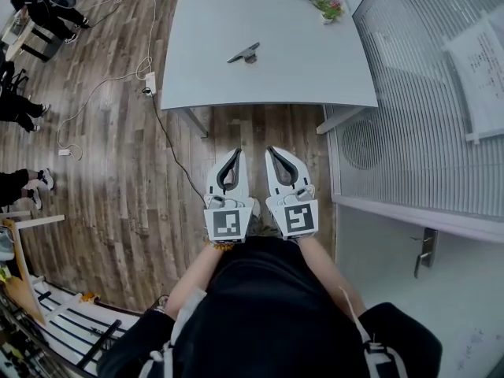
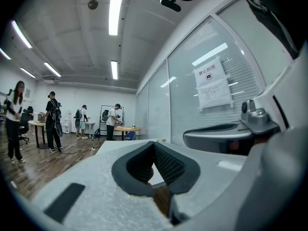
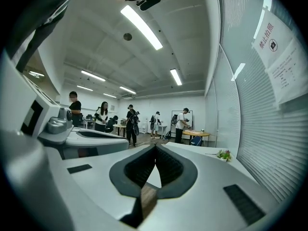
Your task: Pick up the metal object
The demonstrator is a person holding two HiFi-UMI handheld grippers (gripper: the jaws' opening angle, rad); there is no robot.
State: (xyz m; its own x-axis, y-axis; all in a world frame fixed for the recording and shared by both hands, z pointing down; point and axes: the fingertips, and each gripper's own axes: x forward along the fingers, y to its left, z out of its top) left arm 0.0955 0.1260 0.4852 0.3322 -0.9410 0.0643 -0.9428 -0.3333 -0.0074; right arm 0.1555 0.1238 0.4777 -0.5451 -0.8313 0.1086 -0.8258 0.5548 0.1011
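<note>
- Approach stage, I'd say: the slim grey metal object (image 1: 244, 53), a flat bar on a small base, lies on the pale grey bench (image 1: 315, 69), left of centre and nearer the front edge than the far one.
- Nothing touches it. It lies alone, well apart from the small sprig of pink and green flowers (image 1: 328, 6) near the far right corner.
- Both grippers hang low in front of the person, over the brown wooden floor (image 1: 118, 172) and short of the bench's near edge, so well apart from the target.
- Left gripper (image 1: 238, 153): clenched, its dark pads meeting at the tip with nothing between them; its own view (image 2: 154, 146) shows the same, only the bench top visible beyond the tips.
- Right gripper (image 1: 271, 150): likewise clenched and empty, with the pads pressed tip to tip in its own view (image 3: 155, 148).
- The two sit side by side, just beside each other, both pointing toward the bench.
- What the next move calls for, in my judgement: carry one gripper forward over the bench edge, spread its jaws on the way, and line them up across the narrow bar.
- The object sits low on the surface, so the approach probably needs the tips tilted down to the bench top before closing.
</note>
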